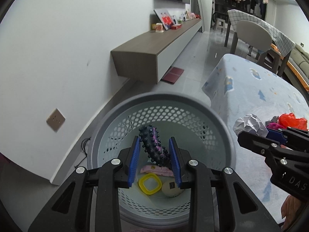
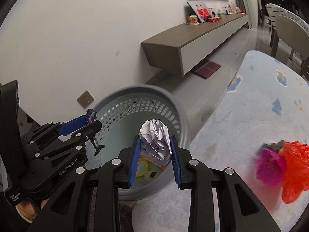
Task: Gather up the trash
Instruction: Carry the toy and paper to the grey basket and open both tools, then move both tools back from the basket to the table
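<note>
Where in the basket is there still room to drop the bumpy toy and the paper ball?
The basket is crowded only at the near floor: yellow ring, pale egg-shaped thing and pink packet lie together. The floor toward the far perforated wall looks bare. On the blue blanket, only the near edge, by the red bag, is cluttered.

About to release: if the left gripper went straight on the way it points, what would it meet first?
Probably the basket's inside: the pink packet and yellow ring on its bottom, below the held spiky toy. Depth unclear.
</note>
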`<action>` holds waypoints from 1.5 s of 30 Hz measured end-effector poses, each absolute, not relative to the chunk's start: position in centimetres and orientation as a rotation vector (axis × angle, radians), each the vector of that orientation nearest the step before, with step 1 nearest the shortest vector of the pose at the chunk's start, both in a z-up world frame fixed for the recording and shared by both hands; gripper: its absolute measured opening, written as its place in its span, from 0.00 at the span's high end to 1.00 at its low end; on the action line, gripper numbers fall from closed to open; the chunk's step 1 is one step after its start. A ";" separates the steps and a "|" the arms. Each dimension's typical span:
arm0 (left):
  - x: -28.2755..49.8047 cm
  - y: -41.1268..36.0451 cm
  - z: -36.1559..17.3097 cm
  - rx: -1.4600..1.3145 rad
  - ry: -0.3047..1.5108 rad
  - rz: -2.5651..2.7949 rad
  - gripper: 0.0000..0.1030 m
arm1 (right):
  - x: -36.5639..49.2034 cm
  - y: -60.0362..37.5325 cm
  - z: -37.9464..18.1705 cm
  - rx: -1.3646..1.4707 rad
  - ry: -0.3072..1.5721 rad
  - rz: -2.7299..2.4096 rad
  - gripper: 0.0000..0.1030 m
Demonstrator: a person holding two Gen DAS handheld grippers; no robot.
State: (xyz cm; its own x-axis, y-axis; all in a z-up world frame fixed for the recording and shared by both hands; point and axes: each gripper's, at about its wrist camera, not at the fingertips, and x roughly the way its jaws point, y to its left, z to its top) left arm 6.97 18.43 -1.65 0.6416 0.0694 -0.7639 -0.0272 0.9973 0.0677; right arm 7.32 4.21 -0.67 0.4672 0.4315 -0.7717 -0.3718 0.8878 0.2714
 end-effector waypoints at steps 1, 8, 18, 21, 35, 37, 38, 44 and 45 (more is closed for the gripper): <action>7.1 18.8 -2.1 0.041 0.885 0.058 0.70 | 7.5 4.6 -1.0 0.063 0.974 0.498 0.72; 7.4 19.8 -3.0 0.006 0.916 0.075 0.70 | 8.1 5.4 -2.1 0.053 0.988 0.513 0.70; 7.1 20.5 -3.1 0.005 0.927 0.096 0.46 | 7.9 5.5 -2.0 0.059 0.964 0.508 0.54; 6.8 20.7 -2.6 0.002 0.902 0.109 0.32 | 8.0 5.3 -2.0 0.064 0.961 0.501 0.54; 6.7 20.7 -2.5 0.007 0.895 0.130 0.32 | 7.1 5.1 -2.0 0.057 0.950 0.482 0.54; 6.6 20.7 -2.5 0.006 0.892 0.131 0.31 | 6.9 5.0 -1.9 0.057 0.949 0.480 0.54; 6.6 20.7 -2.4 0.005 0.891 0.131 0.31 | 6.9 5.0 -1.8 0.058 0.949 0.479 0.54; 6.4 20.3 -2.1 0.005 0.880 0.123 0.31 | 6.1 3.9 -1.3 0.074 0.936 0.458 0.54; 6.3 20.2 -2.1 0.005 0.878 0.121 0.29 | 6.0 3.7 -1.2 0.079 0.933 0.453 0.54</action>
State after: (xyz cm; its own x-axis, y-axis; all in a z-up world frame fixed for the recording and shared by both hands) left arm 6.33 20.21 -2.07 0.6323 0.1081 -0.7671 -0.1038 0.9931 0.0544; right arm 6.01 3.67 -1.20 0.5092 0.4092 -0.7571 -0.3423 0.9035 0.2581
